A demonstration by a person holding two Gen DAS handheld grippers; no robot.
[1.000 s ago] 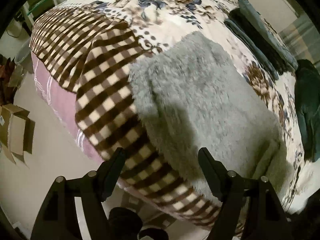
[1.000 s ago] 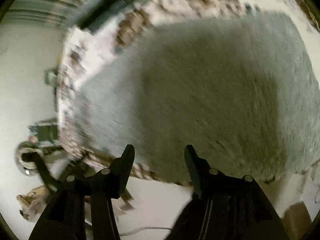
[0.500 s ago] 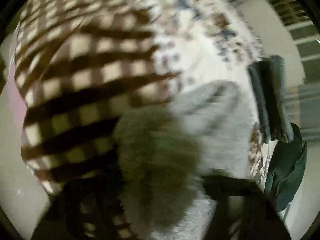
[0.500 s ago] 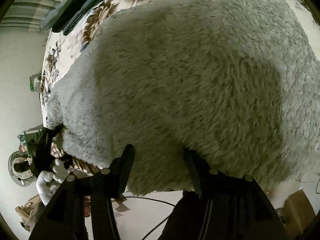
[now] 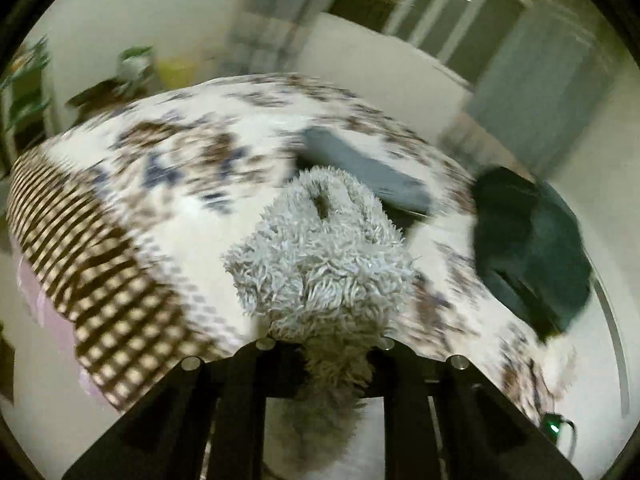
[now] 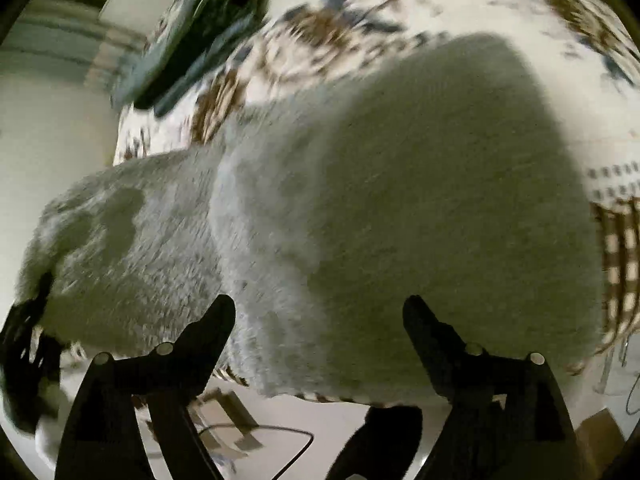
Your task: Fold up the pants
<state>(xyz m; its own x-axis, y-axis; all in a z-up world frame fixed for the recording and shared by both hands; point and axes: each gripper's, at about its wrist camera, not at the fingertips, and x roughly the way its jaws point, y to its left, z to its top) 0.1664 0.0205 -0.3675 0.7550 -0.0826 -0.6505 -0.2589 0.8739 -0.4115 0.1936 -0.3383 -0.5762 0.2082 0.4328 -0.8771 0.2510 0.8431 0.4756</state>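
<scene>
The grey fluffy pants (image 6: 400, 208) lie on a bed with a floral blanket (image 6: 400, 4). In the left wrist view my left gripper (image 5: 332, 356) is shut on a bunched edge of the pants (image 5: 320, 264) and holds it up above the bed. In the right wrist view my right gripper (image 6: 320, 316) is open, with its fingers over the near edge of the pants at the bed's edge. The lifted part of the pants (image 6: 120, 240) shows at the left of that view.
A checked brown-and-cream blanket (image 5: 100, 280) covers the bed's left side. Folded grey clothes (image 5: 360, 164) and a dark green garment (image 5: 528, 248) lie at the far right of the bed. Floor, a cable (image 6: 280, 436) and cardboard (image 6: 600, 432) lie below the bed edge.
My left gripper closed on the pants edge and lifted it up. My right gripper opened wider and stayed over the near edge of the pants.
</scene>
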